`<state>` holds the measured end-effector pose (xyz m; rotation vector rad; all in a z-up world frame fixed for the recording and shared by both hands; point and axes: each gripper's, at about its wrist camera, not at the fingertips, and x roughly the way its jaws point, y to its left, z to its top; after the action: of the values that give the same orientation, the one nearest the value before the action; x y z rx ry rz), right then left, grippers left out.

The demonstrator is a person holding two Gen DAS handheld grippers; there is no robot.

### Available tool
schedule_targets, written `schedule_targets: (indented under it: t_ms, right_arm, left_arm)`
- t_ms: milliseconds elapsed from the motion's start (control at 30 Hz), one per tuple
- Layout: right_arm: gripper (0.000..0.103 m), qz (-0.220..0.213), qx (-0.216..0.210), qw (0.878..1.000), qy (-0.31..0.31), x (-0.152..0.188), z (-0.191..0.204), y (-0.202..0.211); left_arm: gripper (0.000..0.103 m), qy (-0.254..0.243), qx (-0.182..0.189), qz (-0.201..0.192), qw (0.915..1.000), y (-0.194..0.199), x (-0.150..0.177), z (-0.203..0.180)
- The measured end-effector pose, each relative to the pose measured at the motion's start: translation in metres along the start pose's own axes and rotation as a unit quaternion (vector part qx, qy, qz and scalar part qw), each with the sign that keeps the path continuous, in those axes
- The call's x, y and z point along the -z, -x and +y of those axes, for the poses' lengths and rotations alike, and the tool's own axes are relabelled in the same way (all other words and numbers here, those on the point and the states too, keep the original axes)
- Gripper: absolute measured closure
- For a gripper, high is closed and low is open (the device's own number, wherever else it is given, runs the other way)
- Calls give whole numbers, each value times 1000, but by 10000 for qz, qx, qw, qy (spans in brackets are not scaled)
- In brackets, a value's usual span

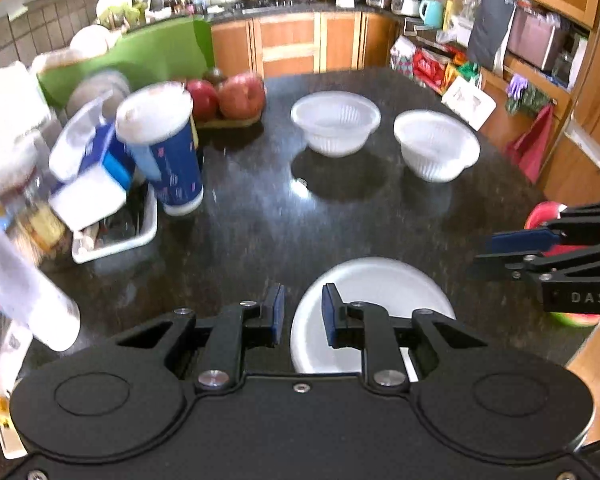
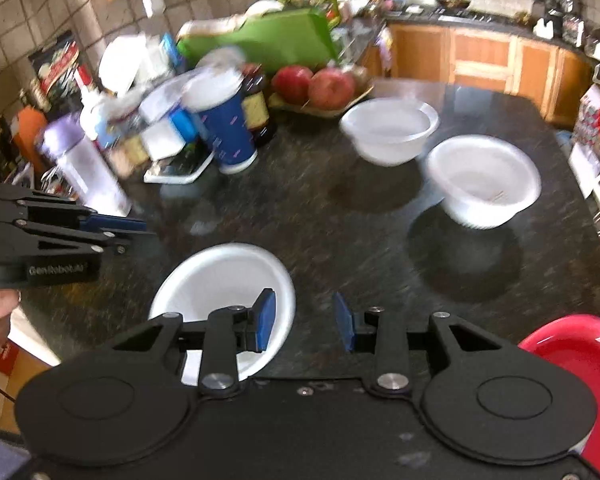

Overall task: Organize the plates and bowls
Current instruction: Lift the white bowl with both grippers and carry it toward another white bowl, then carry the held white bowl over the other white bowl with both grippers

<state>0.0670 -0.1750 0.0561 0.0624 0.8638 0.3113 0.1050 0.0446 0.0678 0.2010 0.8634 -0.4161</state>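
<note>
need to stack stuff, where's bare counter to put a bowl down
Bare dark counter lies between the white plate, the two white bowls and the blue cup. The left side, around the white tray, is crowded.

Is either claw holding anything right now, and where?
Nothing. Left claw and right claw both stand open above the white plate, gripping nothing.

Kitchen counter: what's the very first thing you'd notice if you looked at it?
Probably the two white bowls sitting side by side on the dark countertop, far from the grippers. Nearer, a white plate lies flat just under the left gripper and right gripper, both empty with jaws apart. The red apples and tall blue cup on the left also stand out.
</note>
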Motion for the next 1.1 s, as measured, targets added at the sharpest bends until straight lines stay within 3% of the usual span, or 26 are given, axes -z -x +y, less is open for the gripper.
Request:
schedule_targets:
  t_ms: [233, 300, 467, 700, 933, 1100]
  right_arm:
    - [68, -323, 126, 9983, -463, -24, -54, 28]
    - [67, -382, 207, 9973, -593, -33, -72, 32]
    - [67, -326, 340, 9948, -899, -56, -121, 29]
    - [66, 33, 233, 9928, -1176, -90, -174, 2]
    - [66, 261, 303, 9922, -1184, -111, -205, -40]
    - [66, 439, 320, 9937, -984, -113, -216, -65]
  left_arm:
    - [71, 14, 75, -345, 9994, 2, -49, -24]
    - [59, 53, 136, -311, 9994, -3, -64, -32]
    - [58, -60, 100, -249, 9996, -21, -94, -60]
    - [58, 147, 93, 448, 9988, -64, -132, -90]
    - [58, 149, -264, 655, 9974, -109, -152, -112]
    - [58, 212, -283, 960, 9948, -143, -158, -115]
